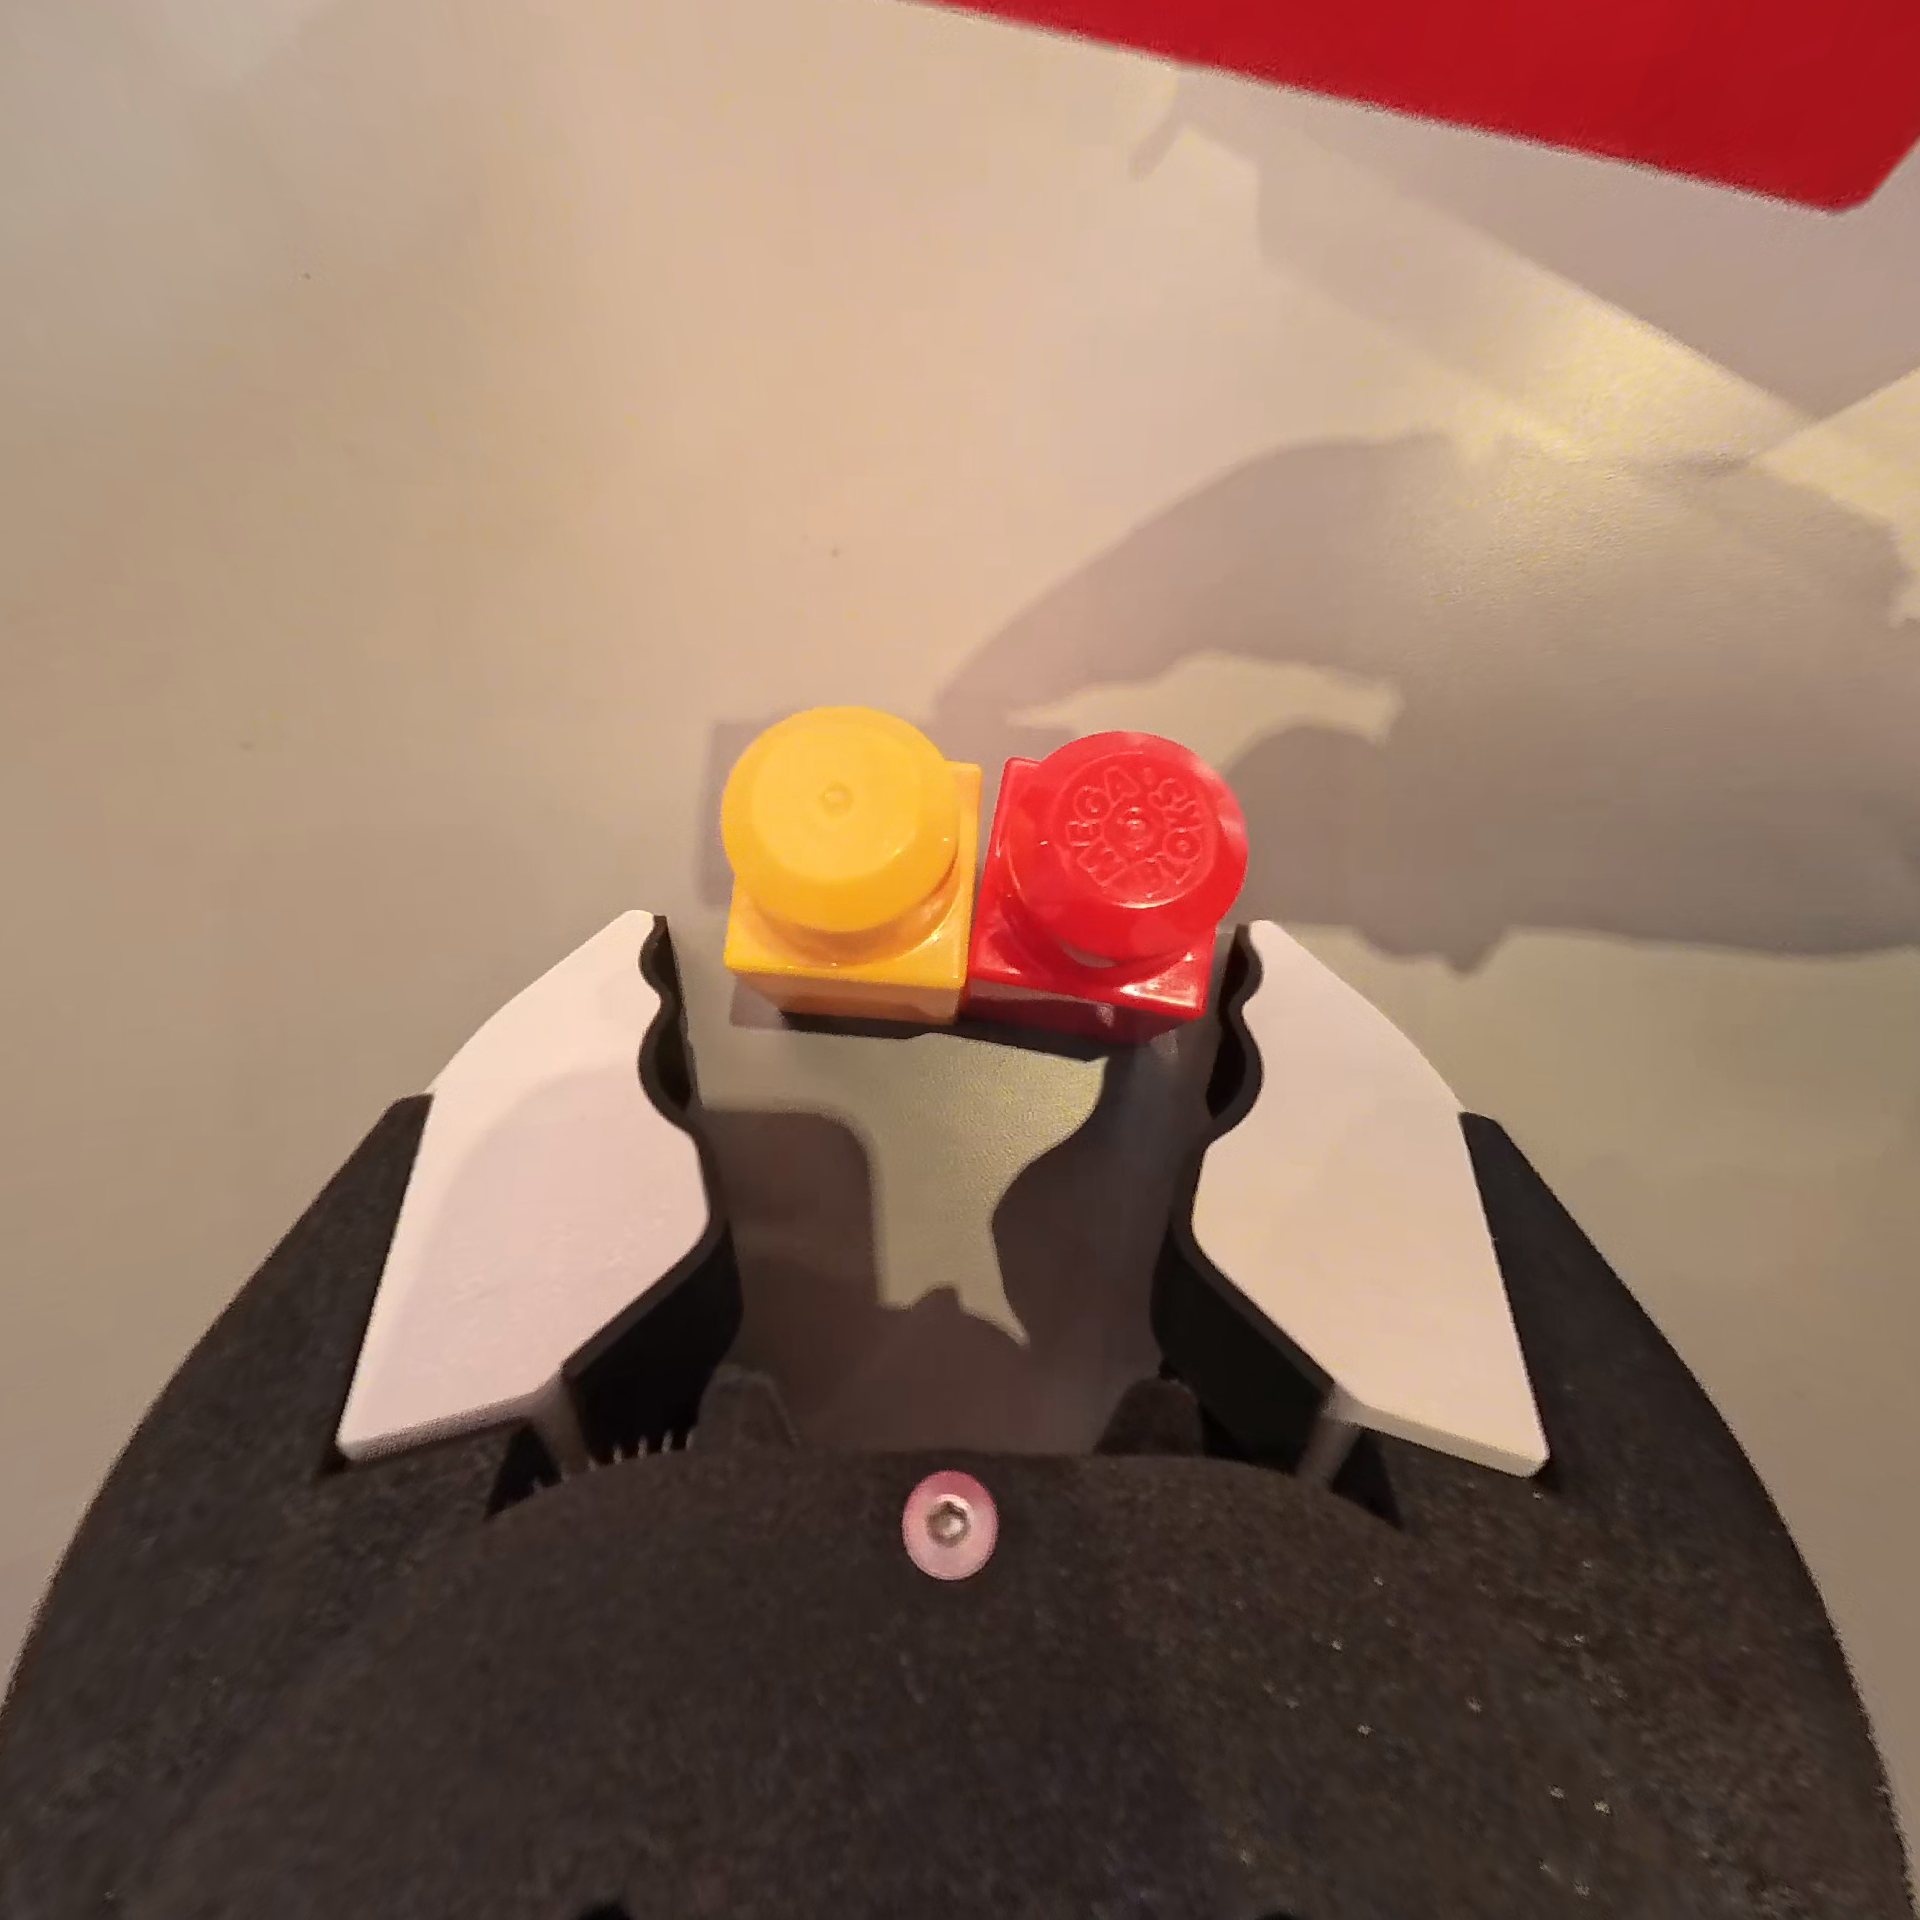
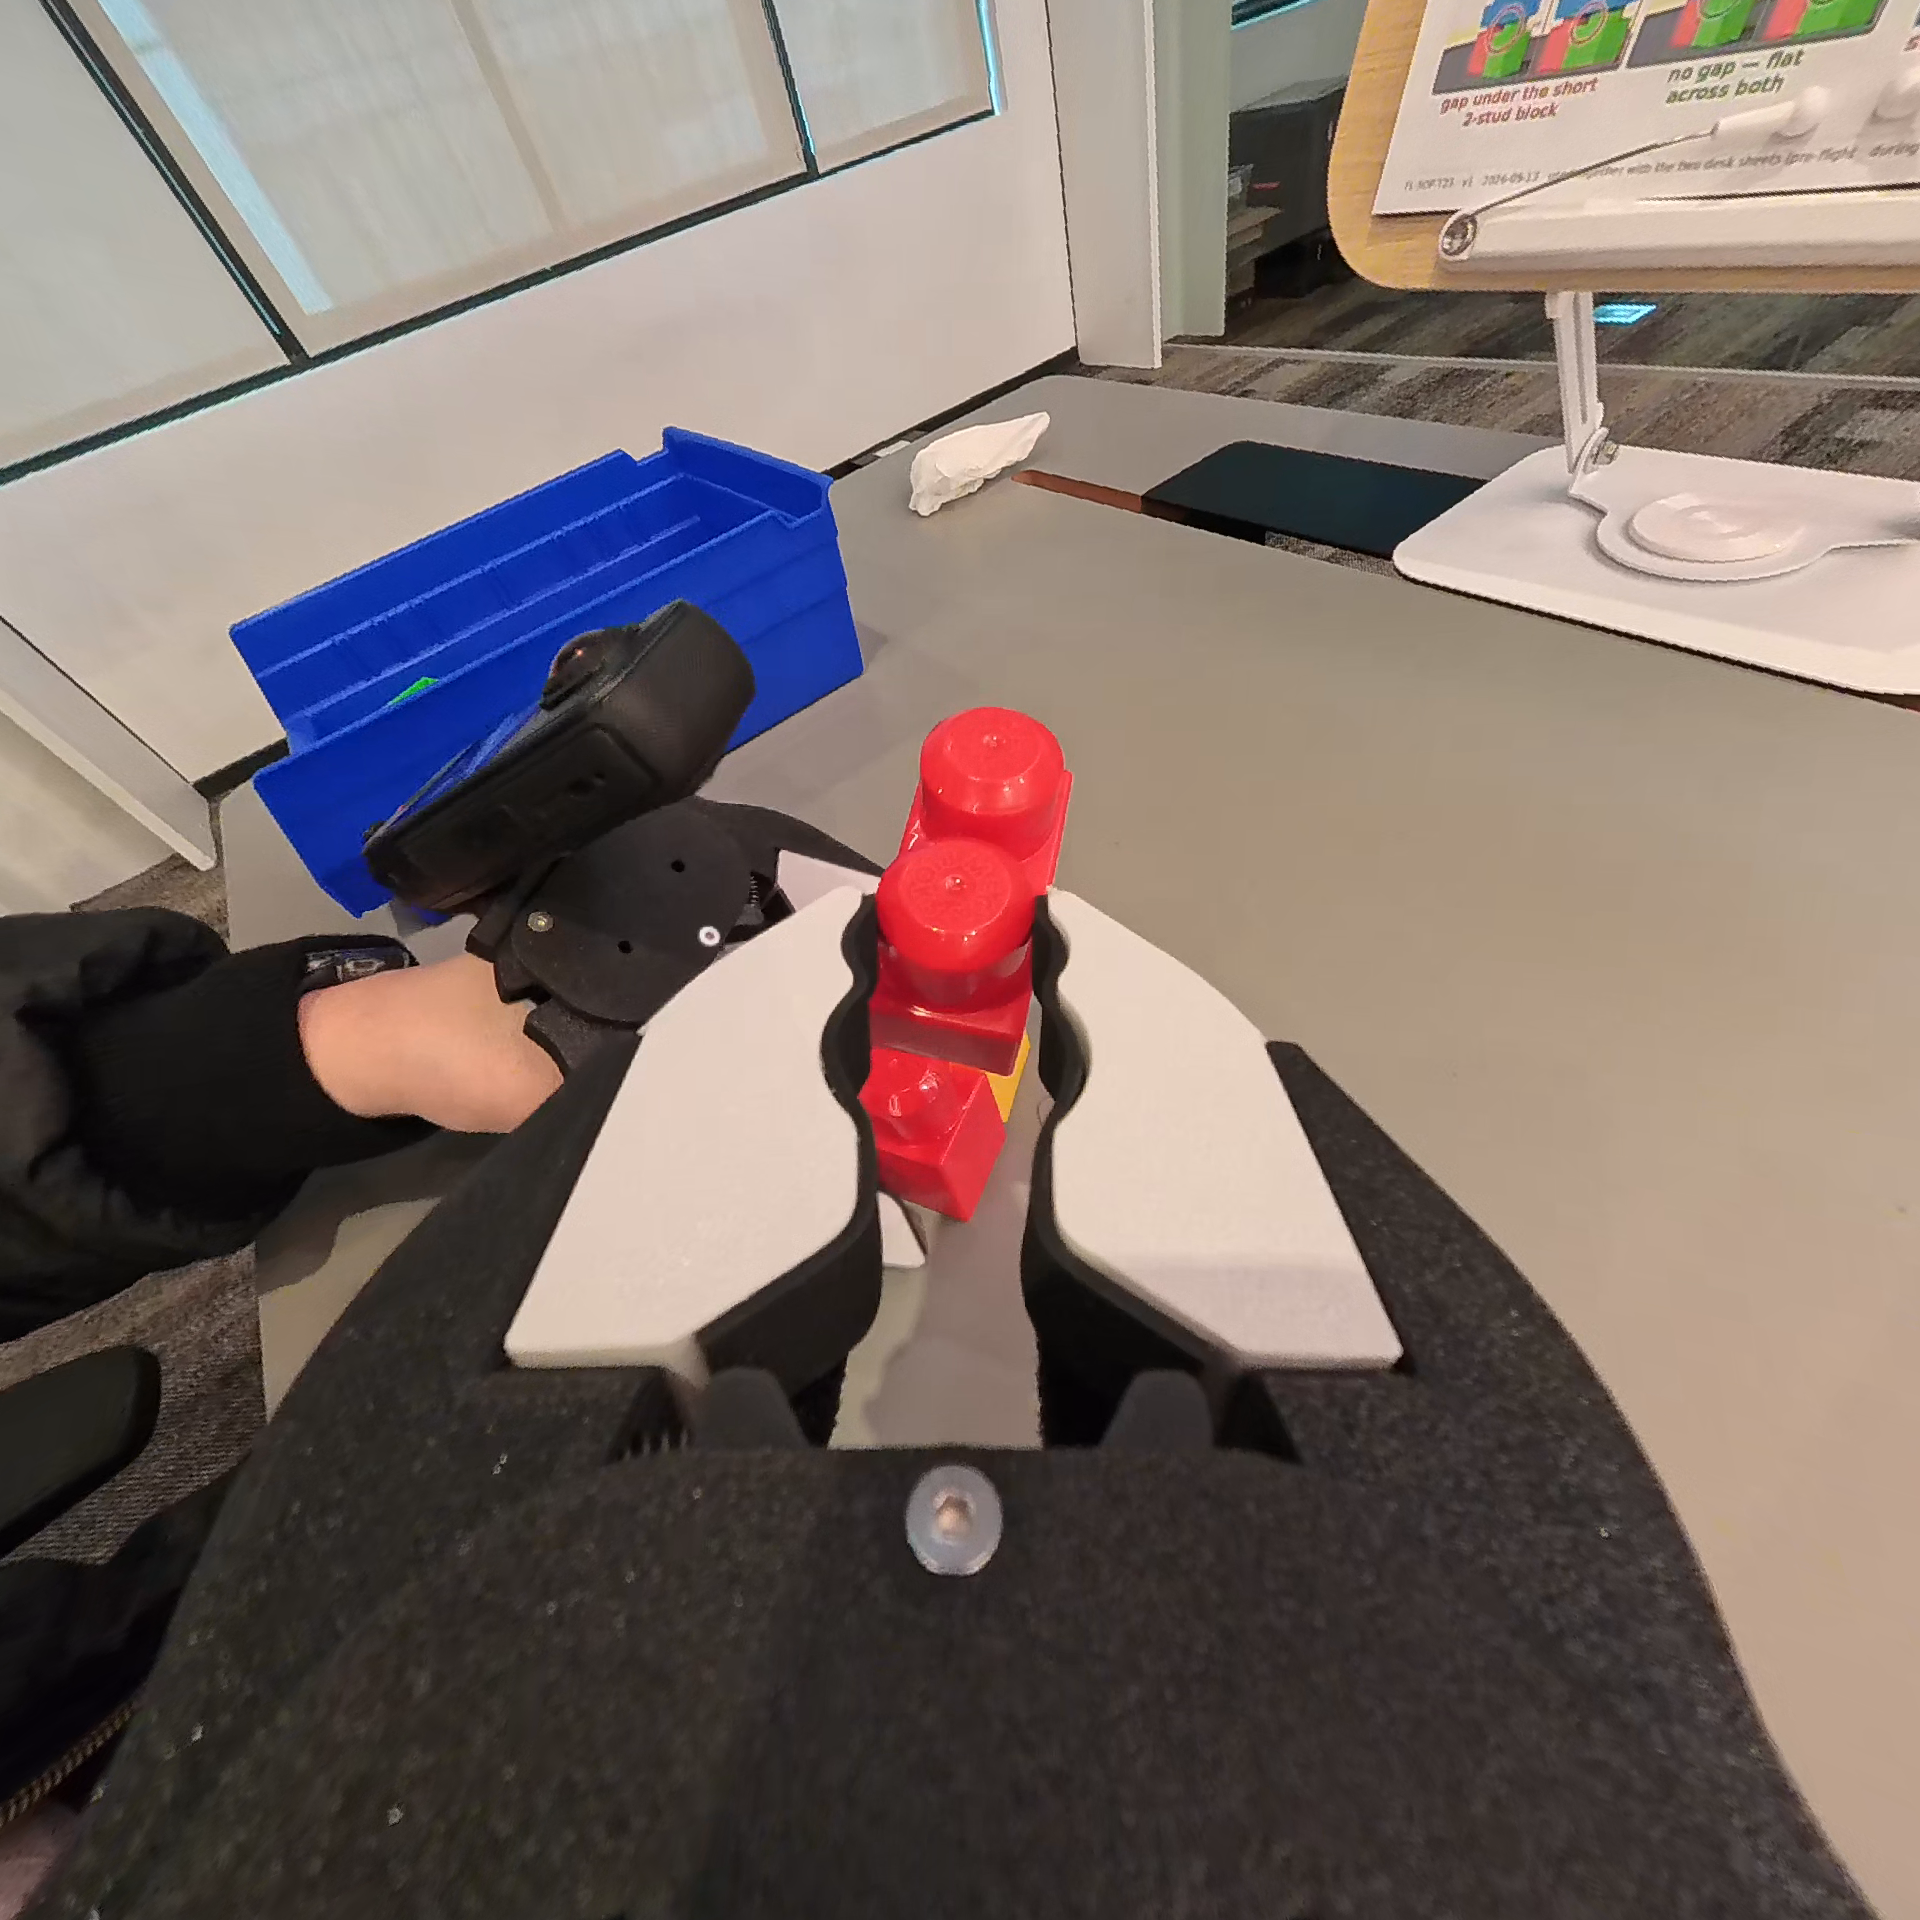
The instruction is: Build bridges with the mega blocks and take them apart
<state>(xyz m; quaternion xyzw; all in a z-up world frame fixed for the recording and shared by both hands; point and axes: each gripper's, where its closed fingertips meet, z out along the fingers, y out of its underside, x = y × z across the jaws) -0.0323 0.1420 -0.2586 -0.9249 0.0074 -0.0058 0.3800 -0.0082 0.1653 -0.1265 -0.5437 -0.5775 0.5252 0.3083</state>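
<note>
Between the right gripper's (image 2: 948,997) white fingers, a red two-stud block (image 2: 971,883) is being clamped at its near stud, hanging just above a red single-stud block (image 2: 935,1138) with a sliver of a yellow single-stud block (image 2: 1013,1075) behind it. Seen from the left wrist view, those two single blocks — yellow (image 1: 847,862) and red (image 1: 1107,878) — are standing side by side, touching, on the grey table (image 1: 416,520). The left gripper (image 1: 951,966) is flanking the pair with its jaws apart; contact with either block cannot be confirmed.

The step in hand appears to be seating the two-stud block across both pillars, or lifting it off — the pictures do not settle which. For a clean seat, the long block should be lying square over both studs and pressed straight down, with the left gripper steadying the pair so the pillars are not spreading.

Other items are lying well apart: a blue bin (image 2: 561,623) behind the left gripper's body, a crumpled white tissue (image 2: 971,457), a dark pad (image 2: 1309,494) and a white document stand (image 2: 1662,551). The nearest obstruction is the left gripper itself, crowding the pillars.
</note>
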